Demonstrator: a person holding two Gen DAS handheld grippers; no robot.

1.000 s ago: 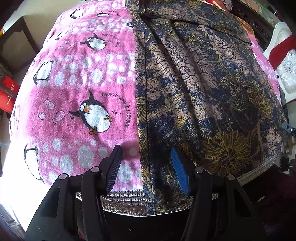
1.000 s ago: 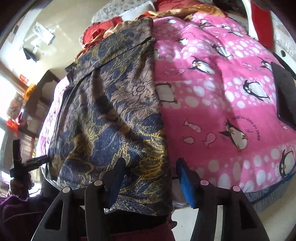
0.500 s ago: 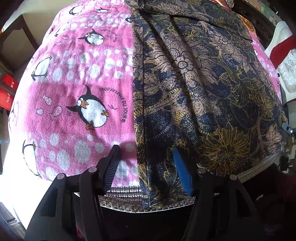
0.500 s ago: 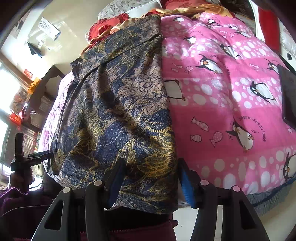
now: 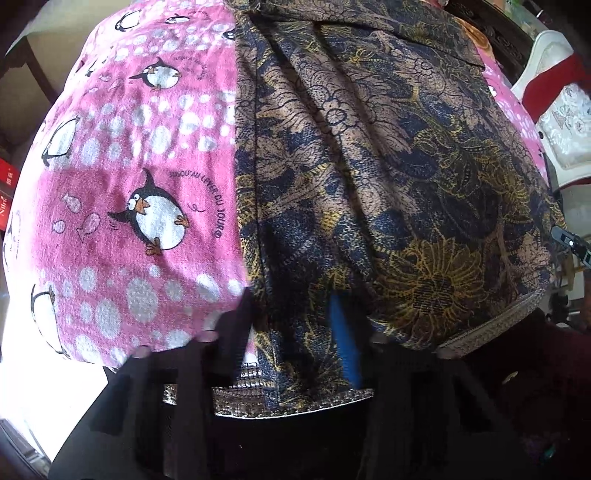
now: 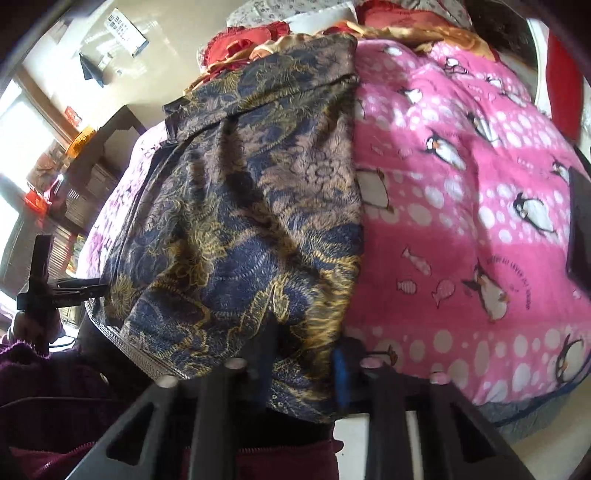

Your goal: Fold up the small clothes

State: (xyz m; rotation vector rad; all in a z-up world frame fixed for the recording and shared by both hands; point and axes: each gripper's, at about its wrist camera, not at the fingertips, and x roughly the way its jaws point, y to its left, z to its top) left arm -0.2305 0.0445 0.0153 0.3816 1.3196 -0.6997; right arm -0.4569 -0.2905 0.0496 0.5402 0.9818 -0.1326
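Navy, tan and gold floral garment (image 5: 369, 155) on pink, white-dotted penguin-print blanket (image 5: 147, 184).

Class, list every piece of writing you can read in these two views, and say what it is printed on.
"JUSQU'AU LEVER DU JOUR": curved beside a penguin on the pink penguin blanket.
The same curved line by other penguins, in both views: too small or blurred to read.
Red box at the left edge: white lettering, cut off, unreadable.
White wall notice and red sign: too blurred.
Patterned garment: no writing.
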